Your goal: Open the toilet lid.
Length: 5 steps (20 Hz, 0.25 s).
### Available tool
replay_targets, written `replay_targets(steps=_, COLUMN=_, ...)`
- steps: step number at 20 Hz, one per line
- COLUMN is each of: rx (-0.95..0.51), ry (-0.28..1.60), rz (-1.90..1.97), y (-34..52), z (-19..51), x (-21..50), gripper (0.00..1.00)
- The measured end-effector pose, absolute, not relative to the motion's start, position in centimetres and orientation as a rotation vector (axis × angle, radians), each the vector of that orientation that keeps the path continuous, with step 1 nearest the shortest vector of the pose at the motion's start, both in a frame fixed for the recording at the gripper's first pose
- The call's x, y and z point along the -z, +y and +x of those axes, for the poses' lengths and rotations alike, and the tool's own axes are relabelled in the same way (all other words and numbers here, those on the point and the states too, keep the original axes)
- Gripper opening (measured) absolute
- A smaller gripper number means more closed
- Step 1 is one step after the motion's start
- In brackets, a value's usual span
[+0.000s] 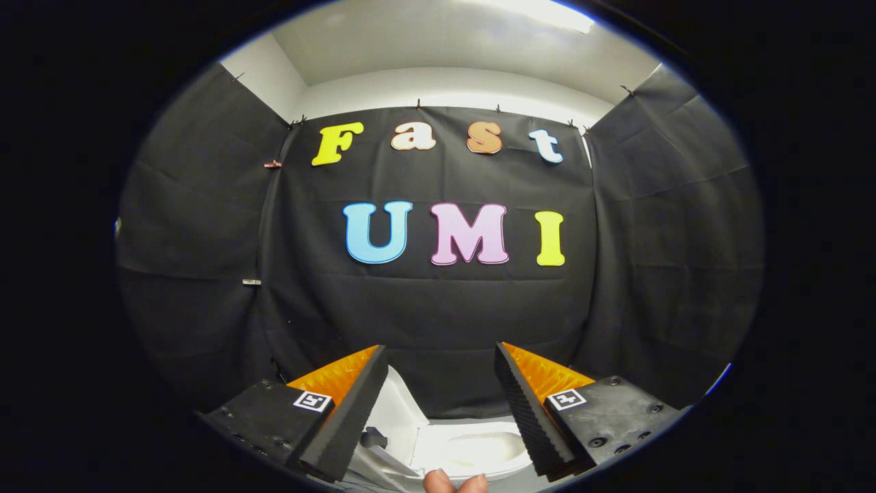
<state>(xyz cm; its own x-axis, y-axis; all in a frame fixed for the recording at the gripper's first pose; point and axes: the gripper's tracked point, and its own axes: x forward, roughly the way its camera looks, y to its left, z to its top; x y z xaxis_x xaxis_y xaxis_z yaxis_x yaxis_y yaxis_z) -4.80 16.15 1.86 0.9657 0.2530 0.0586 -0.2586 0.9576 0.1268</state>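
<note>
The hand-held gripper [441, 356] is held up with its two fingers spread wide, nothing between them and nothing touching either pad. The ribbed inner faces of the fingers [349, 411] slope away from each other, and each finger carries a small square marker [313, 400] on its near block.

Down in the gap between the fingers, low and close, sits the white toilet [472, 448]. Its lid [397, 411] stands raised and leaning toward the left, just beside the left finger, so that its pale inner face looks to the right. To the right of the lid the seat and bowl lie open to view, running across toward the right finger. A small dark fitting [373, 437] shows at the foot of the lid, near the hinge; I cannot tell just what it is.

At the very near edge, below the toilet, two fingertips of a person's hand [455, 483] poke up between the gripper's fingers.

Beyond all this, black cloth [438, 315] hangs as the far wall of the booth, with more cloth panels closing in the left and right sides. It is pinned along the top by small clips [272, 164]. Above the cloth a white wall and ceiling [445, 61] show, with a bright light at the far top right.
</note>
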Motion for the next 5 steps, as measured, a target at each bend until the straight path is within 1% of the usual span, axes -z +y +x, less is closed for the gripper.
replay_targets(steps=5, rx=-0.246, ry=-0.052, rz=0.146, y=15.45, z=-4.88, x=-2.29, gripper=0.98)
